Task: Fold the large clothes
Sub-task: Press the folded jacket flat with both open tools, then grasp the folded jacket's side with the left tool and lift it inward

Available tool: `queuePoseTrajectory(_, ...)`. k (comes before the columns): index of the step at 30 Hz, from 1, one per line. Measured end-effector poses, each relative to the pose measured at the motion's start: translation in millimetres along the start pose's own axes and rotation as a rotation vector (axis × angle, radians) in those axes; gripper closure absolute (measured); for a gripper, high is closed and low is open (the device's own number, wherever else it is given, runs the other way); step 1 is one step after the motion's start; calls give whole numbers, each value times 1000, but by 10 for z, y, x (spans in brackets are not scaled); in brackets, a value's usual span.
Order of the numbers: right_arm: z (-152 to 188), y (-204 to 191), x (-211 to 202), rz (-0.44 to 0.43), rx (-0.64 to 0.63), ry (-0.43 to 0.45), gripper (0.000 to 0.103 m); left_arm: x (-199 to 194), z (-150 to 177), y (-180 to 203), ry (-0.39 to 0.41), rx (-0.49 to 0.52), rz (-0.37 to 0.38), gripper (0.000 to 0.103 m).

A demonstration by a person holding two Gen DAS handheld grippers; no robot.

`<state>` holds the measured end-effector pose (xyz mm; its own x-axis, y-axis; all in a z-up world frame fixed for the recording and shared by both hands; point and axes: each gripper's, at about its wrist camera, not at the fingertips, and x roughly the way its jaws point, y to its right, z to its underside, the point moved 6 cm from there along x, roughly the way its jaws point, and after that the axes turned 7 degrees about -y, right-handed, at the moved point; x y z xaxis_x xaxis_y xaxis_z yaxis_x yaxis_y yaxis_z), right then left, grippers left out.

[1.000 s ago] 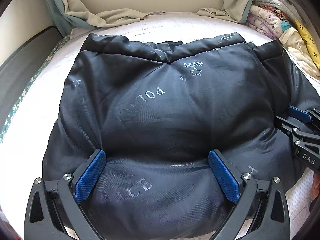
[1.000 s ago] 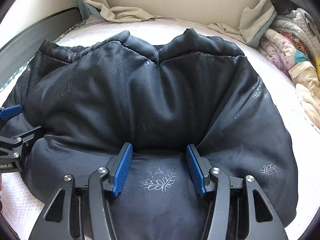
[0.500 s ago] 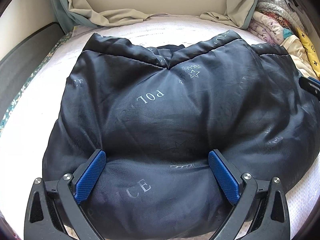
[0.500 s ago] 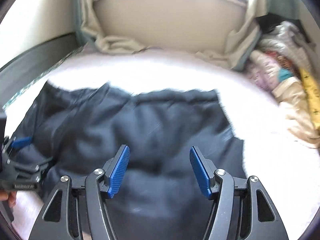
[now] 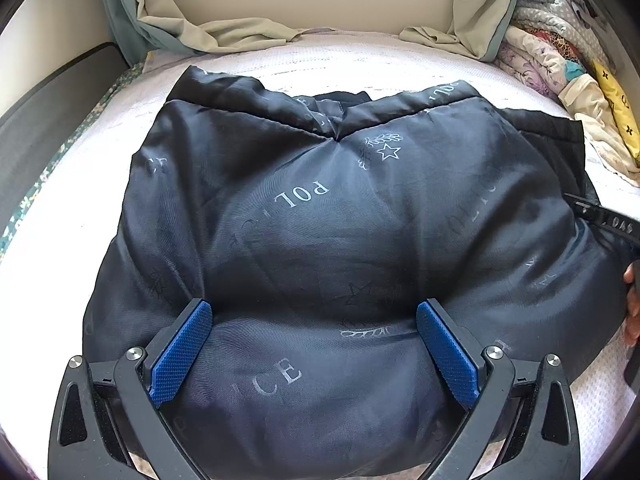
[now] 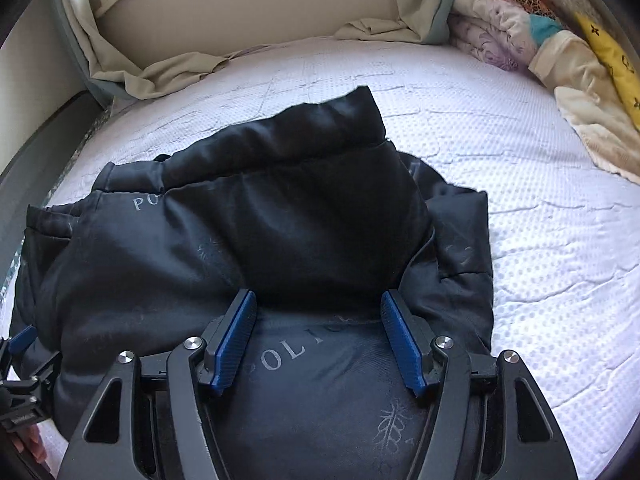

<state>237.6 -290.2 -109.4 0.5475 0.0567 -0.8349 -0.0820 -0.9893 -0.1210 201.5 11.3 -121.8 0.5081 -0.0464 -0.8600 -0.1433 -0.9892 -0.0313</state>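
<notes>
Now: one dark jacket (image 5: 320, 240) on bed; two tongs, left (image 5: 314, 350) and right (image 6: 320, 344), both agape over it.

I see white quilted mattress (image 6: 520, 200) underneath; beige rumpled sheet (image 5: 240, 34) bunched along far headboard; heap of patterned folded fabrics (image 6: 520, 36) at far right; yellow printed cloth (image 5: 614, 108) beside heap.

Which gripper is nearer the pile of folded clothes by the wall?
Right. The right gripper is at the jacket's side toward the pile; the left gripper is at the jacket's opposite side, with the jacket's width between it and the pile.
</notes>
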Motion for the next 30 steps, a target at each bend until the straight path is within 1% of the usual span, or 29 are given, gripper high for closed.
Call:
queuePoseTrajectory(2, 10, -18, -2, 14, -4, 10, 41, 2, 3, -5, -2, -2, 3, 0)
queuePoseTrajectory(4, 13, -29, -13, 3, 4, 3, 41, -8, -1, -15, -5, -9, 11, 0)
queuePoseTrajectory(6, -27, -9, -60, -23, 38, -7, 41, -24, -12, -30, -10, -17, 24, 0)
queuePoseTrajectory(8, -66, -23, -142, -18, 53, -2, 40, -44, -25, -53, -17, -22, 37, 0)
queuePoseTrajectory(11, -102, -52, -346, -5, 72, 27, 39, -127, -65, -96, -21, -37, 66, 0)
queuePoseTrajectory(13, -132, -82, -529, -18, 78, 64, 38, -206, -104, -145, -10, -53, 84, 0)
queuePoseTrajectory(19, -176, -224, -925, -50, 48, 155, 38, -577, -268, -489, 63, -159, 169, 0)
queuePoseTrajectory(21, -175, -280, -996, -62, 30, 168, 38, -652, -292, -617, 80, -191, 185, 0)
queuePoseTrajectory(24, -164, -385, -1055, -91, -1, 170, 38, -709, -318, -905, 95, -251, 197, 0)
queuePoseTrajectory(27, -138, -479, -1046, -113, -23, 155, 38, -640, -301, -1159, 70, -317, 240, 0)
queuePoseTrajectory(30, -109, -527, -1015, -125, -31, 139, 38, -457, -188, -1392, 0, -443, 362, 1)
